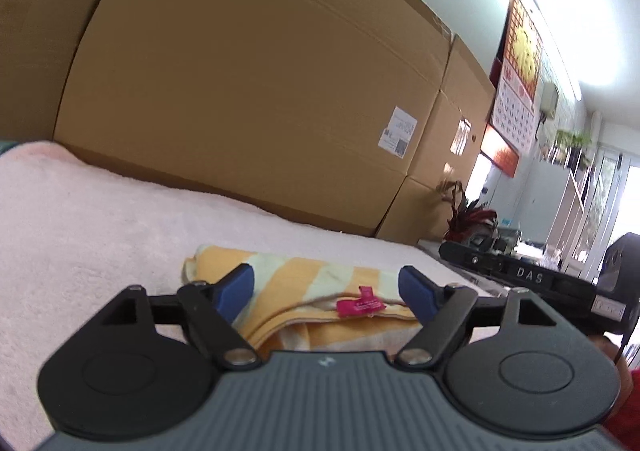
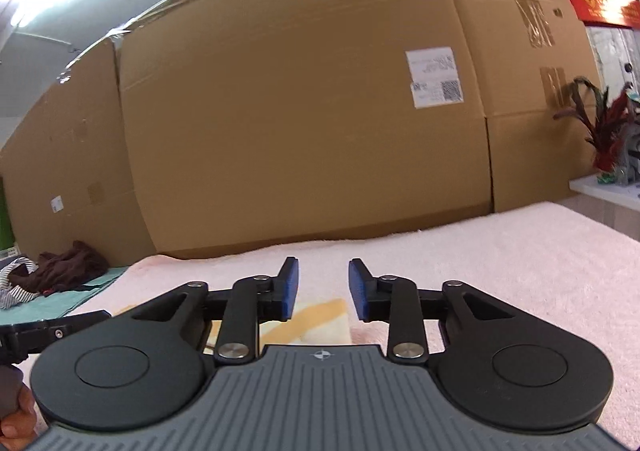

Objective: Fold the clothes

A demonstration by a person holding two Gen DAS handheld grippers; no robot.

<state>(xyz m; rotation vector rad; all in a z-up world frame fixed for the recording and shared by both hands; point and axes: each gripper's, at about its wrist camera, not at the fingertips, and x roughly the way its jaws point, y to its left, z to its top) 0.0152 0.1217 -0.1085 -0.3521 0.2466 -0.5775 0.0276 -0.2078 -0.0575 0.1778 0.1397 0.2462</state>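
Cardboard boxes (image 2: pixel 300 123) wall off the far side, and a pink blanket (image 1: pixel 100 219) covers the surface in front of me. On it, near me, lies the yellow-striped cloth (image 1: pixel 320 291), already folded into a flat bundle with its pink tag (image 1: pixel 359 306) on top. My left gripper (image 1: pixel 326 289) hovers just over it, blue pads wide apart, holding nothing. My right gripper (image 2: pixel 322 287) is parted too and empty, above the cloth's right end. Far left sits a heap of clothes (image 2: pixel 52 275) on a green mat. I judge this fold nearly done; next I would pinch the near edge for a last fold, or reach for the heap.
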